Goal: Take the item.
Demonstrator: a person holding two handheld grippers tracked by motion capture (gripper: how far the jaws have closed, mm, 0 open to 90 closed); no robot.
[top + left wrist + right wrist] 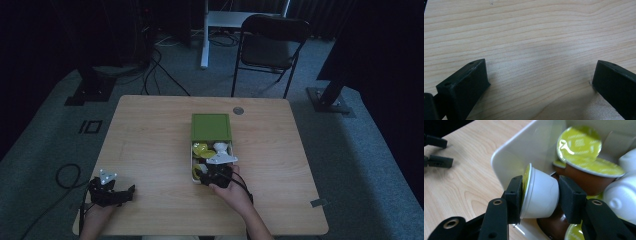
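Two claws are at the near side of the tabletop (150, 140). The right claw (540, 192) reaches into the near end of the white box (524, 147) and is clenched on a white capsule (540, 195): one pad presses the green foil lid, the other presses the capsule's base, so the capsule lies on its side between them. The held capsule sits just inside the box's near corner wall, close to the rounded rim. Brown capsules with green lids (584, 162) lie directly behind and below it, touching or nearly touching, and further white capsules (624, 192) crowd the right of the right gripper view. Room for moving inside the box is therefore tight.

In the high view the box (192, 165) stands near the middle of the tabletop, with its green lid (211, 127) open and lying flat on the far side. The left claw (539, 82) rests near the near left corner of the tabletop, well apart from the box. Its jaws stand wide, released, with bare wood between them. Wide open surface lies left and right of the box, out to the tabletop edges.
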